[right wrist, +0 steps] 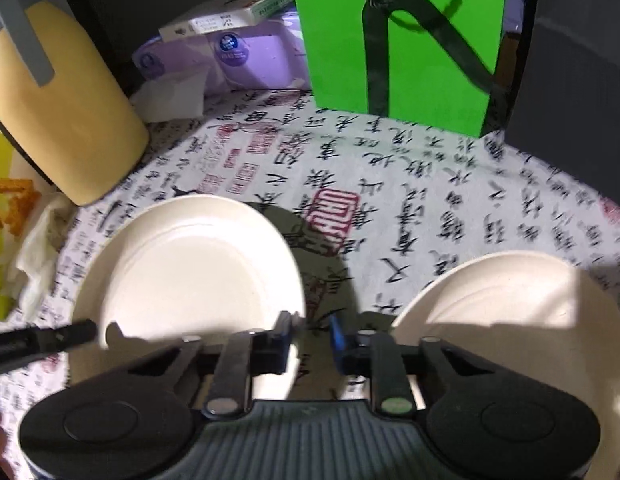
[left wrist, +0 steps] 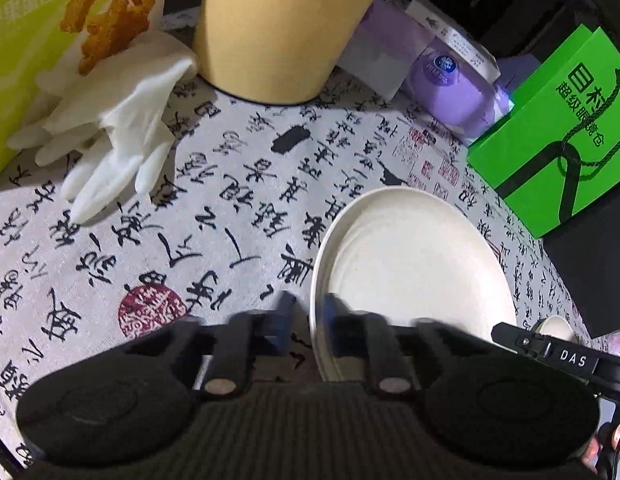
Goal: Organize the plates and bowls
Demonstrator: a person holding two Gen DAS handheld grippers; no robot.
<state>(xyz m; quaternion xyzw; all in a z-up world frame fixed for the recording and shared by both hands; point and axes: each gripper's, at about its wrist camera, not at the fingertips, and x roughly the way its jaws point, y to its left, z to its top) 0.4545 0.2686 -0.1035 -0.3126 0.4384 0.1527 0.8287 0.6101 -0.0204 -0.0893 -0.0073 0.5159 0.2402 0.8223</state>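
Left gripper (left wrist: 308, 312) jaws narrow, empty, straddling the near-left rim of the cream plate (left wrist: 410, 256); right gripper (right wrist: 310, 332) narrow, empty, between 2 plates.

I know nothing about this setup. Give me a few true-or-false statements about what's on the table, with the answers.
1. A white glove lies on the tablecloth. True.
2. The paper bag is red. False: it is bright green, with a dark cord handle.
3. The cream plate is stacked on the other cream dish. False: they lie apart, with bare cloth between them.
4. The tablecloth is printed with black writing and red stamps. True.
5. A yellow container stands on the cloth beyond the glove. True.
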